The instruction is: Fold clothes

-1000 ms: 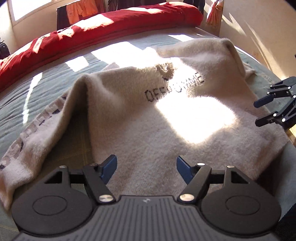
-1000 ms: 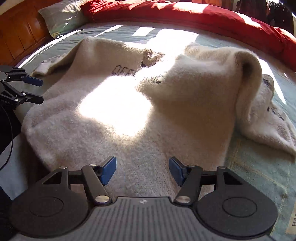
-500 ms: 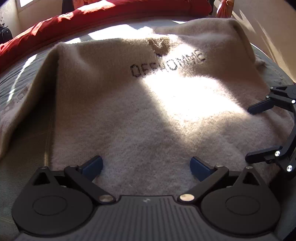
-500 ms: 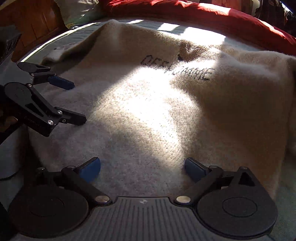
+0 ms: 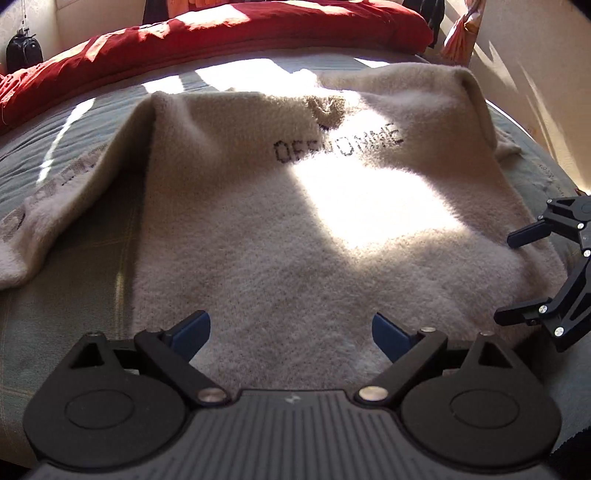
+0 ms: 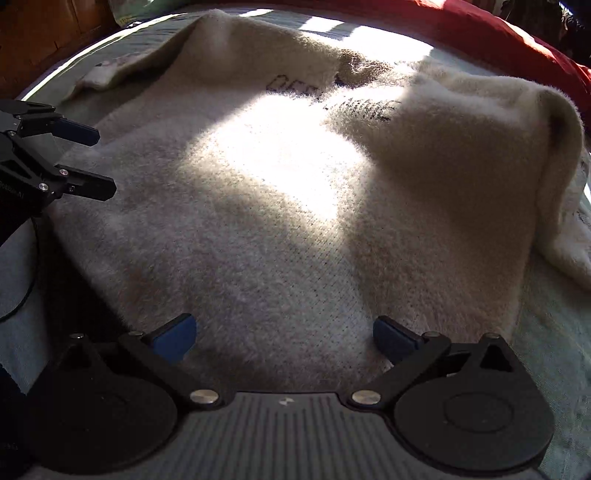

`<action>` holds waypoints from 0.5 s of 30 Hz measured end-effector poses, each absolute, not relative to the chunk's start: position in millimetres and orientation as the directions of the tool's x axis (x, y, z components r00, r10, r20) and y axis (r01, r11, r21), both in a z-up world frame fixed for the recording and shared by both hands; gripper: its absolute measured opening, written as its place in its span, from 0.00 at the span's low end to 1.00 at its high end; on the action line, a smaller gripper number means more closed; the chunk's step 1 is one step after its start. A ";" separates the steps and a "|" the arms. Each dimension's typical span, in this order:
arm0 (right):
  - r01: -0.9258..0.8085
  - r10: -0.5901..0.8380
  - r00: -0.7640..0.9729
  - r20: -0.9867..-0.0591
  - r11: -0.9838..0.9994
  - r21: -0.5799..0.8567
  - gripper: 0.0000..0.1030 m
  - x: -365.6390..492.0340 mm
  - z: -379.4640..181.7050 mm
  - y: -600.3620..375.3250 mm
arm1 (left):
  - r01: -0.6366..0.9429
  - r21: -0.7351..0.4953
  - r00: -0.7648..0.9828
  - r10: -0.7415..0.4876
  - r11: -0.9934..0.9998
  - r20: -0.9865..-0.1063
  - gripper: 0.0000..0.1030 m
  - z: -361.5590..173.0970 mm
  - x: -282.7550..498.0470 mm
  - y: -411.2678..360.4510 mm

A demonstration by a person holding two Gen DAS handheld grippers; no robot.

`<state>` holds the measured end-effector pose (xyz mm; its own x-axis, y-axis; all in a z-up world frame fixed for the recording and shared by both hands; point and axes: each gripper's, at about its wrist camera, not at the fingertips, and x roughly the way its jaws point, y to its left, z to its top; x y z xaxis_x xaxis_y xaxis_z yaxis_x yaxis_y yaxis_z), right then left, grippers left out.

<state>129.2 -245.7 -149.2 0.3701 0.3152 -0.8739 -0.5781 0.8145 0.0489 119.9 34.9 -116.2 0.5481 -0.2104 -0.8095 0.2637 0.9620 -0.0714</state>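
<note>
A fluffy cream sweater [image 5: 295,240] with dark lettering across the chest lies spread on the bed, its hem toward me. The left gripper [image 5: 290,330] hovers over the hem near the left corner. Its jaws are wide and closing, with fabric below and between the blue pads but not pressed. My right gripper [image 6: 282,334] stands open over the hem of the same sweater [image 6: 295,221] toward the right side, nothing pinched. Each gripper shows in the other view: the right gripper [image 5: 511,277] at the right edge, the left gripper [image 6: 101,162] at the left edge. One patterned sleeve [image 5: 48,221] trails off to the left.
The grey-green bed sheet [image 5: 74,314] lies under the sweater. A red duvet [image 5: 221,33] is bunched along the far side of the bed. A wooden headboard [image 6: 44,33] stands beyond the far left corner in the right wrist view. A wall [image 5: 535,55] runs close on the right.
Both grippers' jaws have spread much wider and both have sunk toward the hem. The sweater, bunched a second ago, now lies flatter and fills both views.
</note>
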 end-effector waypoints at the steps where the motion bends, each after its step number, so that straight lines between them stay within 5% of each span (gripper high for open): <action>1: -0.558 0.325 0.390 -0.861 0.828 0.060 1.00 135.5 -142.9 -249.9 | 0.264 -0.080 0.553 -0.219 0.961 -0.804 0.91 -111.7 128.9 36.2; 8: -0.339 0.417 0.407 -0.813 0.895 0.289 1.00 187.5 -141.9 -283.4 | 0.232 -0.143 0.482 -0.242 0.962 -0.842 0.91 -123.7 184.6 36.0; 15: -0.244 0.379 0.416 -0.826 0.922 0.300 1.00 148.0 -165.8 -327.4 | 0.162 -0.108 0.429 -0.169 0.981 -0.887 0.92 -151.3 141.0 58.7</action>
<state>148.0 -327.4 -165.8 0.4164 0.3792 -0.8263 -0.2440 0.9221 0.3002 141.0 58.7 -151.3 0.4288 -0.1691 -0.8874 0.1624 0.9808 -0.1084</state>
